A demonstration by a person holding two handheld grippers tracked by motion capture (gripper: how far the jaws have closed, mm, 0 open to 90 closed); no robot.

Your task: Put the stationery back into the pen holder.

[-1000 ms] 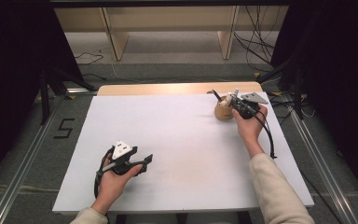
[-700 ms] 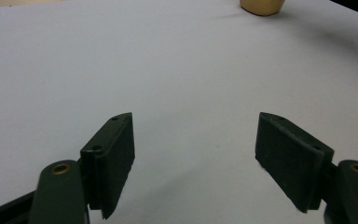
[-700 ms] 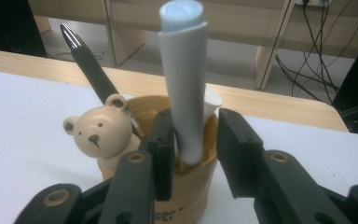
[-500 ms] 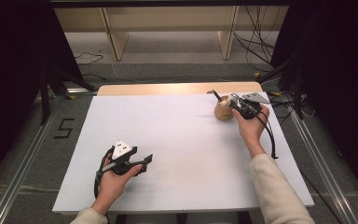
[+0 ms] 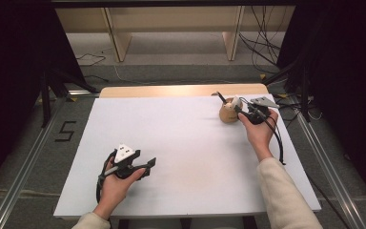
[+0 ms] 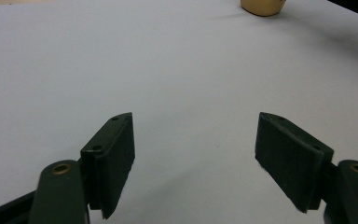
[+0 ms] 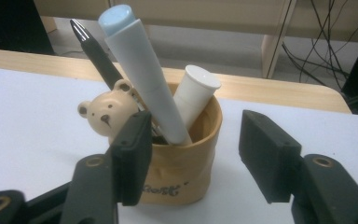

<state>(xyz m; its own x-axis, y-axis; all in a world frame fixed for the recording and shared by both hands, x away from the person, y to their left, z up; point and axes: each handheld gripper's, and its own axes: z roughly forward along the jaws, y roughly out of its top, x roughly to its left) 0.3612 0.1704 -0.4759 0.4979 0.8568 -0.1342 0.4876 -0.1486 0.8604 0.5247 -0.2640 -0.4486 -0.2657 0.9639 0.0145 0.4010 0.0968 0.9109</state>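
Nearest the person, the left gripper (image 5: 145,164) rests low on the white table (image 5: 181,157), its jaws spread wide with nothing between them. Farther off, at the table's far right, the right gripper (image 7: 193,154) has its jaws parted, having just been opening; they stand either side of a tan pen cup (image 7: 186,163) without pressing it. The cup is soft-walled with small print near its base, and holds a black pen (image 7: 93,51), a tall white marker (image 7: 144,74), a shorter white tube (image 7: 193,95) and a bear-head topper (image 7: 107,112).
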